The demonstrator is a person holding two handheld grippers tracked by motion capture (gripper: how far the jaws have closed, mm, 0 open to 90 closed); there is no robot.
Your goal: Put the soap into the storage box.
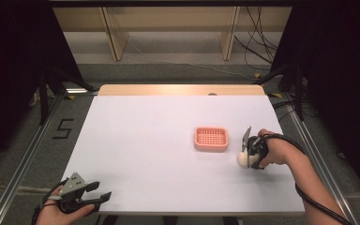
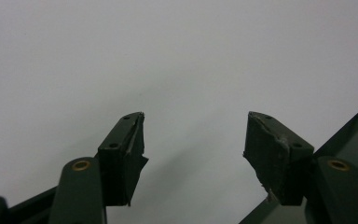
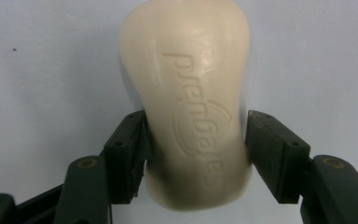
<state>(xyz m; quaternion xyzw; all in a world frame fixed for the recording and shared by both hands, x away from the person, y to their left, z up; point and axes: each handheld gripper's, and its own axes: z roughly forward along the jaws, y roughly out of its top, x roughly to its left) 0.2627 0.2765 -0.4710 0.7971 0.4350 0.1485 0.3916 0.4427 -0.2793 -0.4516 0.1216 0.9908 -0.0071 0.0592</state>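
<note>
Soap, a cream-coloured bar with lettering pressed into its top face, lies on the white table with the right gripper clamped across its waist. In the right gripper view both black pads meet the bar's narrowed middle, one on each side, and the bar's wider end runs up and away from the jaws while its near end sits between them. From the high view the soap shows as a pale lump just right of the basket, slightly nearer the person, not touching it. The right gripper stands over it, tilted down towards the table, with its grey plate turned towards the basket; the right hand and forearm lead off to the right of the basket, and a cable trails along the arm.

The basket is a small pink tray with a slatted floor, sitting flat on the table.

Far to the left of the basket, at the table's near edge, the left gripper rests in the left hand. Its jaws are spread wide with nothing between them; the left gripper view shows bare white table in the gap.
</note>
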